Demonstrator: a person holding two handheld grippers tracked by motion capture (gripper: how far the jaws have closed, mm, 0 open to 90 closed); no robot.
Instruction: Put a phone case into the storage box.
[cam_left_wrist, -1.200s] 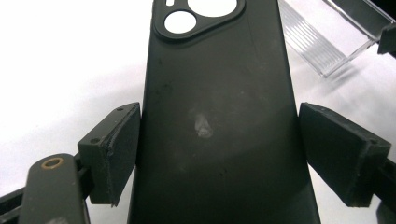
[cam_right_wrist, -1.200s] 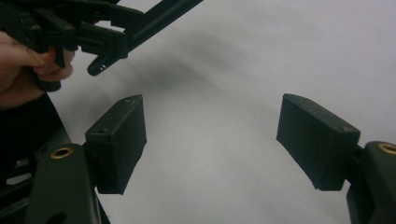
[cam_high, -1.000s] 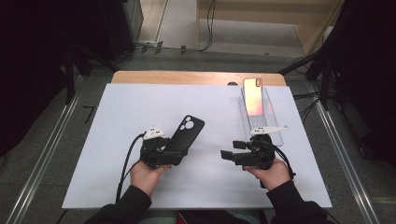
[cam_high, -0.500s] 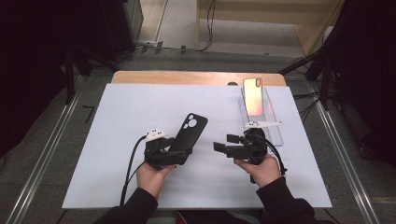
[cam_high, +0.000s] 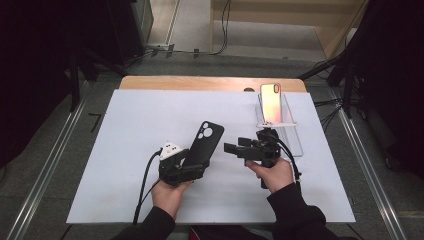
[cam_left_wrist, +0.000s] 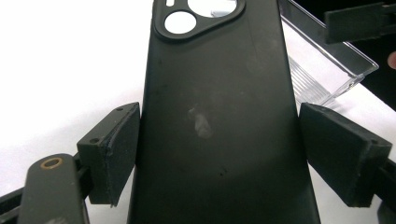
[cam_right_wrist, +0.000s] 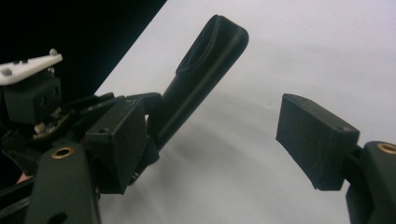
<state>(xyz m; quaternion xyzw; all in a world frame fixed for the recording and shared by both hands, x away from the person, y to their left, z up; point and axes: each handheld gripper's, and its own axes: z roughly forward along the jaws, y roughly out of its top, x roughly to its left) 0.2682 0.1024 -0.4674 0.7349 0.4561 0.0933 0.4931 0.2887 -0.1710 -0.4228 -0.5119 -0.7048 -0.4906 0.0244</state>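
Note:
My left gripper (cam_high: 194, 165) is shut on the lower end of a black phone case (cam_high: 204, 140) and holds it tilted up off the white mat (cam_high: 125, 125). In the left gripper view the case (cam_left_wrist: 219, 116) sits between both pads (cam_left_wrist: 114, 149), camera cutout at the top. My right gripper (cam_high: 232, 149) stands open just right of the case, jaws pointing left at it, with nothing between them. The right gripper view looks past its own spread jaws (cam_right_wrist: 219, 140) at the case's edge (cam_right_wrist: 205, 65) and the left gripper (cam_right_wrist: 70, 116).
A phone with an orange-pink screen (cam_high: 270, 102) stands upright in a clear plastic holder (cam_high: 292, 137) at the back right of the mat. The wooden table edge (cam_high: 200, 82) runs behind the mat. Metal rails flank the table on both sides.
My right gripper has moved left, from beside the clear holder toward the case. The left gripper and the case have barely shifted.

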